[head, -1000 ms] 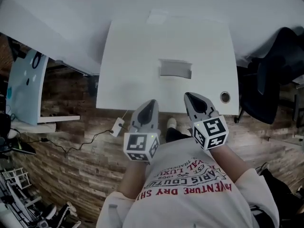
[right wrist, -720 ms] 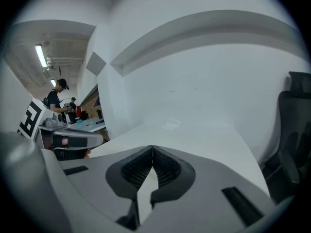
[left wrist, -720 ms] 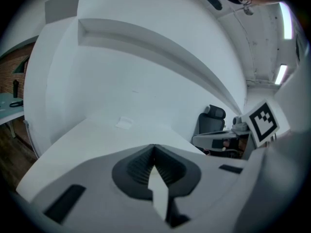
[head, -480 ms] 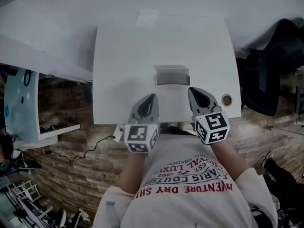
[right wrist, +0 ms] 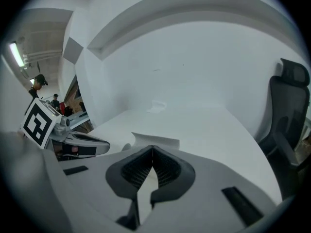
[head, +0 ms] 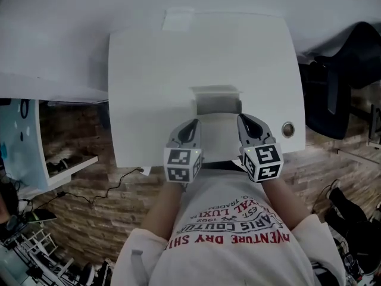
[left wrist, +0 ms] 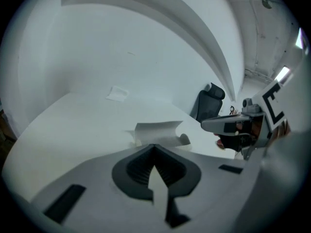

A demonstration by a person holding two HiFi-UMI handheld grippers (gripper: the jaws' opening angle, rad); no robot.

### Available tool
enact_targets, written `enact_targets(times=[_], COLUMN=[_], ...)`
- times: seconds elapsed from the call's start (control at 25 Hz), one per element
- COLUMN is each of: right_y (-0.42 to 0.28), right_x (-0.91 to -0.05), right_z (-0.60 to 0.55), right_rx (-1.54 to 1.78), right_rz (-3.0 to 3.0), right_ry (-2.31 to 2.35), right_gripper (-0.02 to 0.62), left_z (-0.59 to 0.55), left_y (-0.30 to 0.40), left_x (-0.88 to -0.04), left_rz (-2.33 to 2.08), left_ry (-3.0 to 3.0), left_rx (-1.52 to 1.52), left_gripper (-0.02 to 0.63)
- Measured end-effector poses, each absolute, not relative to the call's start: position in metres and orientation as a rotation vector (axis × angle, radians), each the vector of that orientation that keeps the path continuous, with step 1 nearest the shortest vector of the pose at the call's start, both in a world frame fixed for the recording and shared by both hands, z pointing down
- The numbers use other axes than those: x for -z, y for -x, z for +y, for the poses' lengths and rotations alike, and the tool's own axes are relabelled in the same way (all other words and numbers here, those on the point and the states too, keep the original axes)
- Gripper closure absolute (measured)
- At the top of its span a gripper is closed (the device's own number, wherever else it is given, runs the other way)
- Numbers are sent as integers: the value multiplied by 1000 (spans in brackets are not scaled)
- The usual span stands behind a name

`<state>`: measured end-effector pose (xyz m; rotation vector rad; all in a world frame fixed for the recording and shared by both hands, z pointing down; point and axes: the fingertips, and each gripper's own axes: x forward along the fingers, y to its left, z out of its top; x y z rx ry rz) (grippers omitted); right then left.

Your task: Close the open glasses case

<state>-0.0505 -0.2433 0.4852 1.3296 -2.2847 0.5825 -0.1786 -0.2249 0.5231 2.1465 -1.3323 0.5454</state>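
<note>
The glasses case (head: pixel 217 102) is pale grey and lies open in the middle of the white table (head: pixel 149 88), its lid standing up on the far side. My left gripper (head: pixel 191 124) is shut and empty, just short of the case's near left corner. My right gripper (head: pixel 244 119) is also shut and empty, by the near right corner. In the left gripper view the case (left wrist: pixel 156 130) lies just beyond the closed tips (left wrist: pixel 154 147), with the right gripper (left wrist: pixel 228 125) to the side. The right gripper view shows the case (right wrist: pixel 156 141) ahead of its closed tips (right wrist: pixel 152 149).
A small white slip (head: pixel 178 19) lies at the table's far edge. A round cable hole (head: pixel 288 128) sits near the front right corner. A black office chair (head: pixel 345 82) stands to the right, and a light-blue board (head: pixel 18 142) to the left over the brick floor.
Both grippers have moved forward from the table's front edge up to the case. They stay shut. The case has not moved on the table.
</note>
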Motion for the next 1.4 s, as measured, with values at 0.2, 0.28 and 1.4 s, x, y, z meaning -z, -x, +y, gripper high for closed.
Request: enact_targets(times=[0.2,0.28,1.4], right_y=[52,53,53], right_x=[-503,-504,-512], right_z=[-250,-257,-312], right_rx=[-609,-593,-511], right_rz=[-2249,-2250,-2195], right_ry=[-1309,-1308,-1270], right_gripper=[583,583,583], left_z=[-230,-232,-232], left_y=[175,173,177], left_x=[-550,-558,-570], left_rz=[-1281,-1266,-1283], left_ry=[-2098,-2078,-2034], left_rx=[-567,-565,-575], left_gripper=[601,601,601])
